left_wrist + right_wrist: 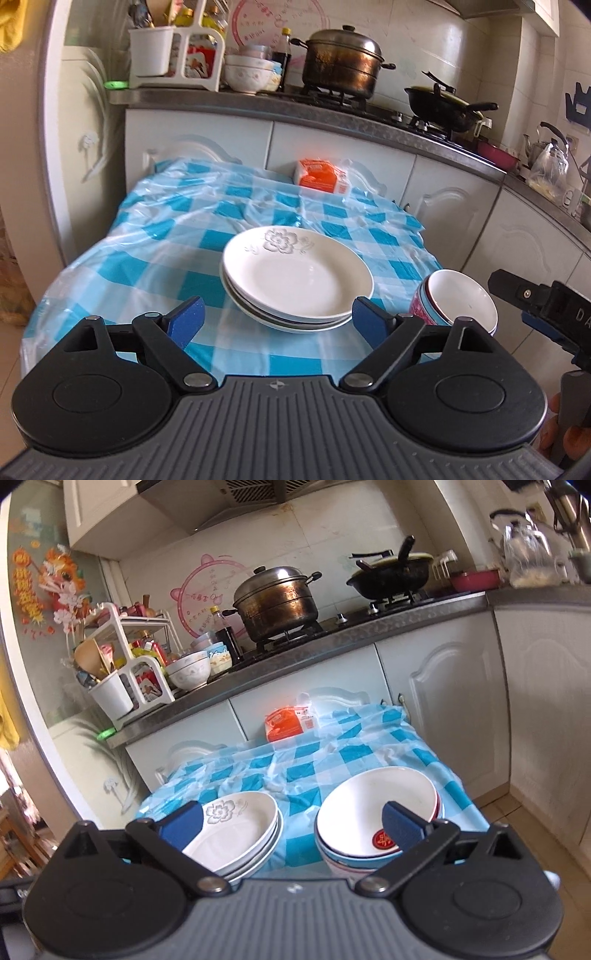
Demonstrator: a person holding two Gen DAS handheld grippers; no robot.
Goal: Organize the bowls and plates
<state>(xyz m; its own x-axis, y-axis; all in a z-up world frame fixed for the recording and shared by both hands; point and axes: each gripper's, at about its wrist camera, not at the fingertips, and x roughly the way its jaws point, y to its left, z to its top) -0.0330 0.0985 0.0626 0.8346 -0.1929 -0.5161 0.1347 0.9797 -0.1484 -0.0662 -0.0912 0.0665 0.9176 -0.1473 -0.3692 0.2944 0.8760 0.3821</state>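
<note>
A stack of white plates [295, 277] with a grey flower print sits on the blue-checked table [147, 258]. My left gripper [277, 323] is open just in front of the stack, its blue pads apart with nothing between them. To the right stands a stack of bowls [458, 302], white inside with patterned outsides. In the right wrist view the plates [236, 827] lie left and the bowls [373, 812] right, the top bowl bearing a red seal mark. My right gripper [293, 825] is open above the near rims and holds nothing. Its body [543, 306] shows at the left view's right edge.
An orange-and-white packet [319, 175] lies at the table's far edge against white cabinets. Behind, the counter carries a steel pot [341, 61], a black wok [443, 103], a white rack [173, 55], stacked bowls [247, 74] and kettles. The floor drops off right of the table [524, 812].
</note>
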